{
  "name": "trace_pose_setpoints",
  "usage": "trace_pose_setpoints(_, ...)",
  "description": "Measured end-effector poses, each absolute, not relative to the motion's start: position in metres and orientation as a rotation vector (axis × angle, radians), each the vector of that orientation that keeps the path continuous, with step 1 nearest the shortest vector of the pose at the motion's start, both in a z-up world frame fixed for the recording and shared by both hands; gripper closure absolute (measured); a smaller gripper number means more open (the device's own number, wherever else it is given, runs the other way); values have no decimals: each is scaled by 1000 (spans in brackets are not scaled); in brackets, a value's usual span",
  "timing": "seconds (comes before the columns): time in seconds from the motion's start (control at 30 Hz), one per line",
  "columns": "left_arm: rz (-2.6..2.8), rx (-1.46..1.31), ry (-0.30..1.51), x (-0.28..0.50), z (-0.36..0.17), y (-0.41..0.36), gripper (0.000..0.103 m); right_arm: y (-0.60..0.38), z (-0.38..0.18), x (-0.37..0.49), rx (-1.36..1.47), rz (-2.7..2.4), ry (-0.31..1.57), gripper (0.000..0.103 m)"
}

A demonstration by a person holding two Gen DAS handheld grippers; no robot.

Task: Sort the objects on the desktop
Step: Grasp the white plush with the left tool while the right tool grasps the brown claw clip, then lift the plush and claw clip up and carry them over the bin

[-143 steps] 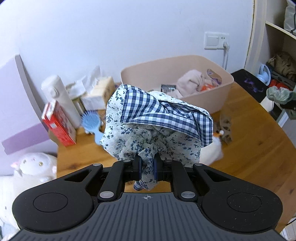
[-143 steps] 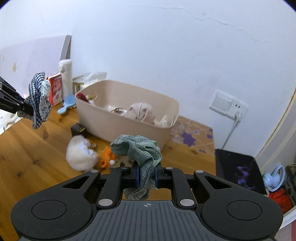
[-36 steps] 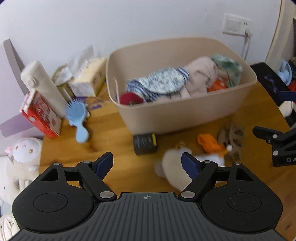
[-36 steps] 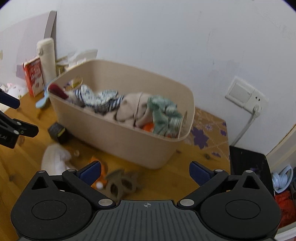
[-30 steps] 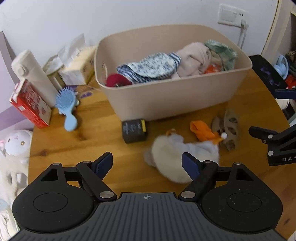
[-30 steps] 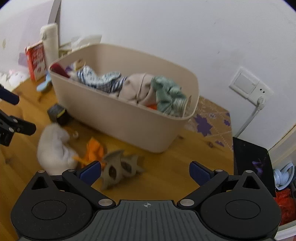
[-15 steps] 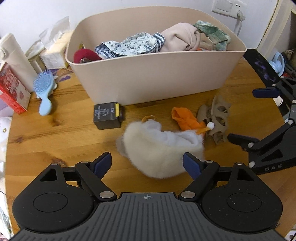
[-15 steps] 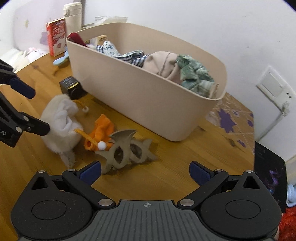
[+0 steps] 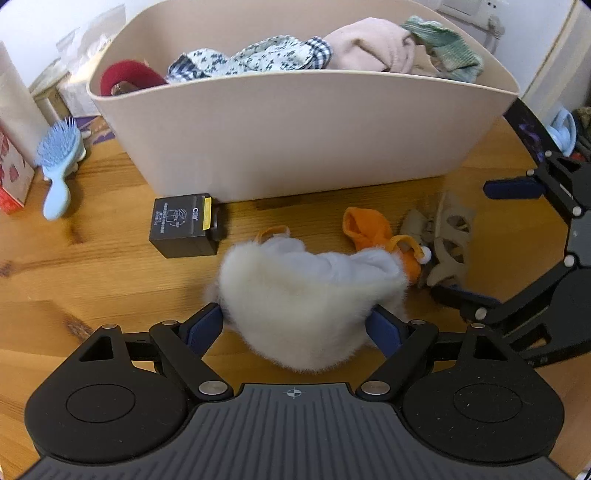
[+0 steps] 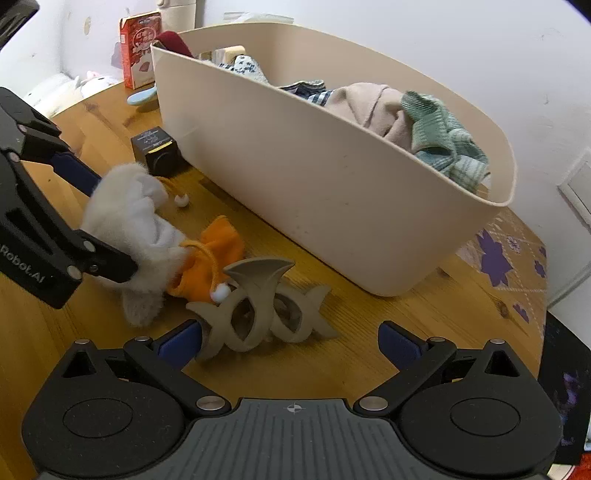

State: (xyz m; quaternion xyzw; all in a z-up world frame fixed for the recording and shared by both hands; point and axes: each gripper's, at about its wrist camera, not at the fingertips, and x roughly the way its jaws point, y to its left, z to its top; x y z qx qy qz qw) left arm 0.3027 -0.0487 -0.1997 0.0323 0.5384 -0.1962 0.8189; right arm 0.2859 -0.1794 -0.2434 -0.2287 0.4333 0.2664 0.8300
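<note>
A white fluffy plush toy (image 9: 306,295) lay on the wooden surface (image 9: 92,280) before the beige plastic tub (image 9: 295,133), a small black box (image 9: 183,230) to its left, a taupe claw hair clip (image 10: 258,306) to its right.

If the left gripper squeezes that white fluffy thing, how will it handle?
The white fluffy thing looks soft and crumpled, so it will probably compress and flop. It likely weighs little. Its orange part with cords may trail, perhaps dragging the beige hair claw it touches.

White wall socket (image 9: 467,5) and dark patterned mat (image 10: 565,384) beyond the table edge.
</note>
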Motion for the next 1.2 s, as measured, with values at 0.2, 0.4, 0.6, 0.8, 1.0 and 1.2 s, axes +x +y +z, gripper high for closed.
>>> trace_pose_setpoints(0.2,-413,39,1139,308,-206,-48,23,-179,-250,290,-475,587,931,0)
trace_pose_setpoints(0.4,-441,7,1139,312,-206,-44,53,-183,-252,292,-414,615,949,12)
trace_pose_setpoints(0.6,-479,12,1141,314,-206,-42,75,-185,-251,291,-371,625,955,19)
trace_pose_setpoints(0.8,-488,32,1132,310,-207,-38,93,-189,-250,284,-347,600,963,19)
trace_pose_setpoints(1.0,-499,39,1124,300,-208,-29,95,-199,-242,274,-319,548,945,19)
trace_pose_setpoints(1.2,-513,49,1097,289,-207,-16,96,-205,-233,262,-314,503,924,19)
